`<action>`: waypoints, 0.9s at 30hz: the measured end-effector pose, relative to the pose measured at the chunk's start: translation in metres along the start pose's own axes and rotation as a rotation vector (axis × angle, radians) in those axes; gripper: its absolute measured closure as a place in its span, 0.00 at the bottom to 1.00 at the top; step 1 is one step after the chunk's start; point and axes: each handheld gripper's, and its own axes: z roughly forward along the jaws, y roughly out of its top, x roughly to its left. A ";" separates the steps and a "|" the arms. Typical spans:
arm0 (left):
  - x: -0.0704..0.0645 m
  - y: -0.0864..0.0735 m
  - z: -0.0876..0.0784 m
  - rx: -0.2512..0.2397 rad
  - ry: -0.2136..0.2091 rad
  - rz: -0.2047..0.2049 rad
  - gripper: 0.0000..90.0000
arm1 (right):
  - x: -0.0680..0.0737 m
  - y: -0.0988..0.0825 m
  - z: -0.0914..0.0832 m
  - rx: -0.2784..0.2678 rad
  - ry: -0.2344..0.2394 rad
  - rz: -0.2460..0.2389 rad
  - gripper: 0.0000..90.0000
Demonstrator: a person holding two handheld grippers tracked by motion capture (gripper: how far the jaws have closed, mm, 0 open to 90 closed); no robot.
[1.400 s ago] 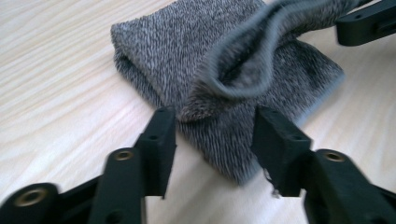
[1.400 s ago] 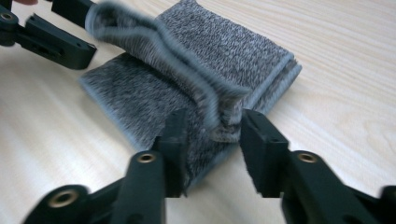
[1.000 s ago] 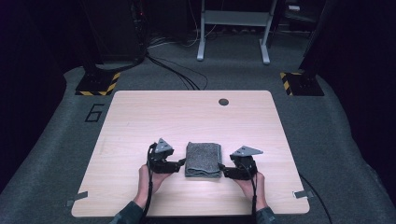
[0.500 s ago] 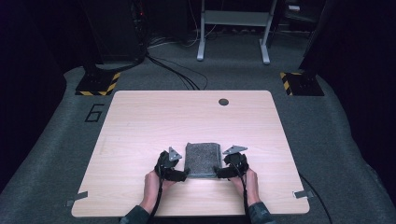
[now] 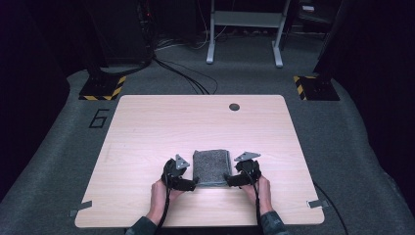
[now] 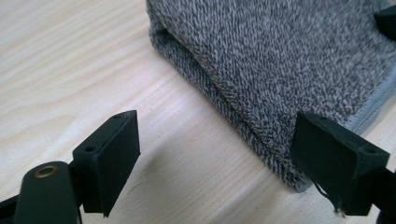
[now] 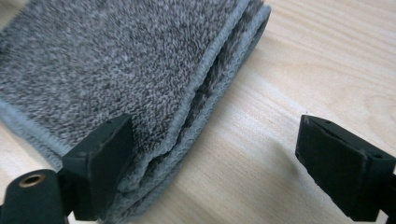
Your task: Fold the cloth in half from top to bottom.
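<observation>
You have a folded grey towel (image 5: 211, 166) lying flat on the wooden table (image 5: 147, 127), close to the near edge and about midway between left and right. It is folded into a compact rectangle with its long side running from near to far.

Your left gripper (image 5: 192, 184) sits at the towel's near left corner, low over the table. Its jaws have just been opening and now stand wide and released. In the left gripper view, one jaw hangs over bare wood and the other is over the towel's (image 6: 280, 60) hemmed edge, with the folded side of the cloth between them, and neither pad presses on it.

Your right gripper (image 5: 230, 180) sits at the near right corner, mirroring the other. Its jaws have also just been opening and are spread wide, gripping nothing. In the right gripper view, one jaw lies over the towel's (image 7: 116, 60) top surface near the stacked, stitched edges, and the other is well out over the bare table; the layered edge lies between them, loose.

Both of your hands rest low at the near side of the table, one on each side of the towel. A small dark round hole (image 5: 234, 106) sits in the tabletop near its far edge, well apart from the towel.
</observation>
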 end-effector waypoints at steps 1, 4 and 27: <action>0.002 0.000 -0.003 -0.006 -0.006 -0.010 0.16 | 0.000 0.000 -0.003 -0.011 0.004 0.006 0.13; 0.011 -0.001 -0.013 -0.022 0.001 -0.030 0.15 | 0.000 -0.002 -0.015 -0.034 0.009 0.019 0.13; 0.081 -0.082 -0.067 -0.004 0.191 -0.199 0.12 | -0.070 -0.099 -0.089 -0.038 -0.220 0.144 0.14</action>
